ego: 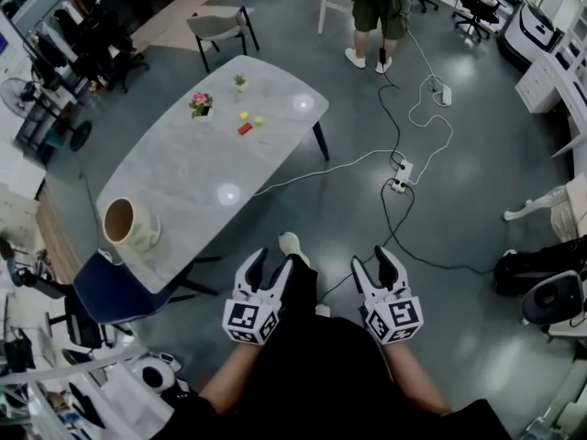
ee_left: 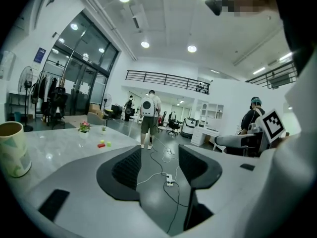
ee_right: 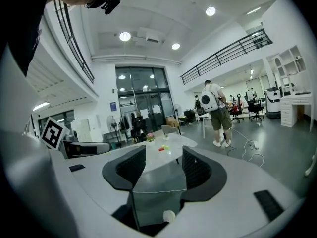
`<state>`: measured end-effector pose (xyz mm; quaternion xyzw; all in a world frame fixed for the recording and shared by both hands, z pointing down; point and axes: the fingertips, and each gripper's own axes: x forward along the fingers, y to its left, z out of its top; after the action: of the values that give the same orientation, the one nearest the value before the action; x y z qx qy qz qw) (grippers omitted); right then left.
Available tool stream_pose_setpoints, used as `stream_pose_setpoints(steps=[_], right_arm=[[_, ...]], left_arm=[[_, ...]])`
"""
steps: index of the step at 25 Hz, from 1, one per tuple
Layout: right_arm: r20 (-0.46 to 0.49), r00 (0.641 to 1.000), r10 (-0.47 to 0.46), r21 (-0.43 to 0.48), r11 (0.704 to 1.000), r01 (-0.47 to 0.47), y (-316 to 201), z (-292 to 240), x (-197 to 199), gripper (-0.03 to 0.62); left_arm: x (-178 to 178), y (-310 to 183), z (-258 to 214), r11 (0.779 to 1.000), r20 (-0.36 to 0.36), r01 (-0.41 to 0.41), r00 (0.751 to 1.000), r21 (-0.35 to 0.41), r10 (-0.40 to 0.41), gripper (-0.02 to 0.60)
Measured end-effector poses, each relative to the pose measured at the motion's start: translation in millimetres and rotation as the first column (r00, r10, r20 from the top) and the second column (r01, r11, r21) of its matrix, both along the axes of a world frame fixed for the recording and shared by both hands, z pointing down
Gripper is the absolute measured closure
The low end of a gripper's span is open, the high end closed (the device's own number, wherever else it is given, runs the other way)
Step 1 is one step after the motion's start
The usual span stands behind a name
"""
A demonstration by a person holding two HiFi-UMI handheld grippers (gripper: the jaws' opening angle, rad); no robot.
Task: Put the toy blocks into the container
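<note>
Three small toy blocks lie on the far half of the grey oval table (ego: 183, 177): a red block (ego: 245, 128) and two yellow-green blocks (ego: 244, 115) (ego: 260, 121). A cream cup-shaped container (ego: 128, 224) stands at the table's near end. My left gripper (ego: 272, 263) and right gripper (ego: 370, 261) hang side by side over the floor, right of the table and well short of the blocks. Both are open with nothing between their jaws. In the left gripper view the container (ee_left: 11, 148) shows at far left and the red block (ee_left: 101, 144) far off. The right gripper view shows the red block (ee_right: 161, 148) far ahead.
A small potted flower (ego: 200, 104) and a tiny plant (ego: 239, 82) stand near the blocks. A blue chair (ego: 115, 291) sits at the table's near end, a grey chair (ego: 218, 27) at the far end. Cables and a power strip (ego: 401, 174) cross the floor. A person (ego: 378, 12) stands beyond.
</note>
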<state>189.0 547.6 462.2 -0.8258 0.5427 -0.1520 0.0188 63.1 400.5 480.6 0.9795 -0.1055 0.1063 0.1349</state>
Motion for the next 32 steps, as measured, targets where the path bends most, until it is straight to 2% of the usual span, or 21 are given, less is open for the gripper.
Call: stream_pose_setpoints(steps=[8, 11, 14, 20, 23, 25, 29, 32], right_arm=[[0.011, 1.000, -0.002, -0.072, 0.997, 0.003, -48.8, 18.2, 33.9, 0.395], [0.040, 0.999, -0.003, -0.103, 0.995, 0.007, -75.5, 25.0, 54.7, 0.395], [0.062, 0.998, -0.027, -0.124, 0.992, 0.035, -119.6, 25.6, 77.5, 0.395], [0.029, 0.993, -0.115, -0.157, 0.980, 0.118, -230.9, 2.6, 126.1, 0.395], [0.033, 0.988, -0.152, -0.160, 0.975, 0.156, -283.1, -4.1, 136.9, 0.395], [0.035, 0.980, -0.198, -0.188, 0.961, 0.200, -316.0, -2.9, 140.1, 0.395], [0.075, 0.957, -0.281, -0.237, 0.927, 0.291, -376.2, 7.4, 144.0, 0.395], [0.089, 0.939, -0.331, -0.260, 0.903, 0.343, -419.6, 14.7, 135.1, 0.395]], left_arm=[[41.7, -62.1, 25.1, 0.999, -0.005, 0.012, 1.000, -0.037, -0.012, 0.367], [63.7, -93.1, 36.0, 0.997, 0.011, 0.016, 1.000, -0.080, -0.015, 0.367], [84.1, -135.8, 39.6, 0.994, 0.013, 0.038, 0.999, -0.099, -0.037, 0.365], [120.9, -225.6, 24.9, 0.994, -0.017, 0.063, 0.998, -0.094, -0.065, 0.365], [120.3, -266.7, 28.2, 0.991, -0.014, 0.098, 0.995, -0.094, -0.100, 0.362], [117.3, -290.5, 32.4, 0.983, -0.027, 0.135, 0.990, -0.122, -0.140, 0.362], [105.3, -335.1, 48.7, 0.953, -0.040, 0.240, 0.967, -0.187, -0.251, 0.360], [87.3, -362.8, 64.9, 0.931, -0.028, 0.289, 0.953, -0.224, -0.303, 0.359]])
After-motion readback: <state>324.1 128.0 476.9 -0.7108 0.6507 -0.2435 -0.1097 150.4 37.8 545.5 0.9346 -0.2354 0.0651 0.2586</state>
